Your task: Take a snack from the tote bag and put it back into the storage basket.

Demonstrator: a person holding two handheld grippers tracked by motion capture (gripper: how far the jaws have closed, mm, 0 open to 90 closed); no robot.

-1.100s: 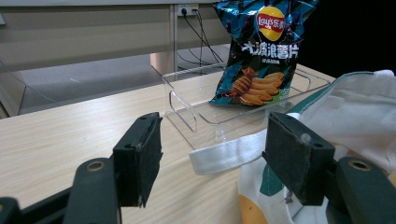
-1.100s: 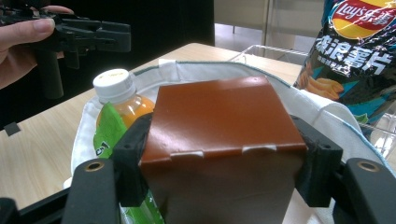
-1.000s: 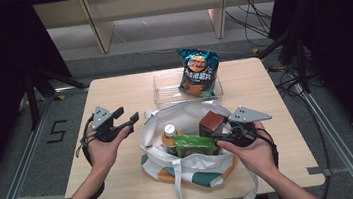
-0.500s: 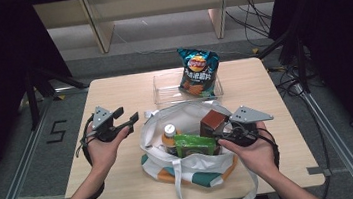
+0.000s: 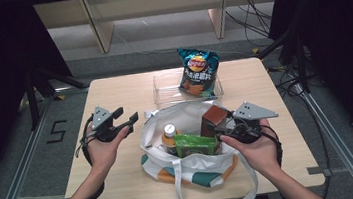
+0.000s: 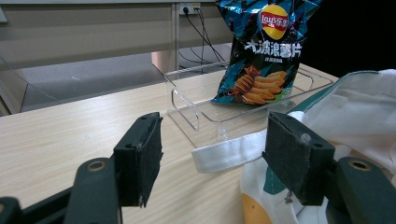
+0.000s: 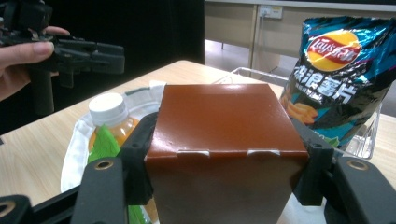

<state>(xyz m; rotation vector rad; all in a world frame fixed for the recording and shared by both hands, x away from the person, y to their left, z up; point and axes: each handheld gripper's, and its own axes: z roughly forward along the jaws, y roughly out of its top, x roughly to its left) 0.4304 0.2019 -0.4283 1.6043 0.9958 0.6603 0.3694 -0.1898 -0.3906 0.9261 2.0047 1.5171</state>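
Note:
My right gripper (image 5: 224,126) is shut on a brown carton (image 5: 214,117), its jaws pressed against both sides (image 7: 219,140), just above the open mouth of a white tote bag (image 5: 192,165) with teal and orange patches. Inside the bag stand an orange drink bottle with a white cap (image 5: 169,133) and a green packet (image 5: 195,144). Left of the bag, my left gripper (image 5: 126,114) hovers open and holds nothing; in its own view the bag's white strap (image 6: 229,151) lies beyond the jaws.
A blue crisp packet (image 5: 197,72) stands upright in a clear plastic tray (image 5: 164,93) at the back of the wooden table (image 5: 124,186). The bag's long handles hang over the table's front edge. Dark stands flank both sides.
The brown carton and my right gripper have shifted very slightly up and away from me. The left gripper has kept still.

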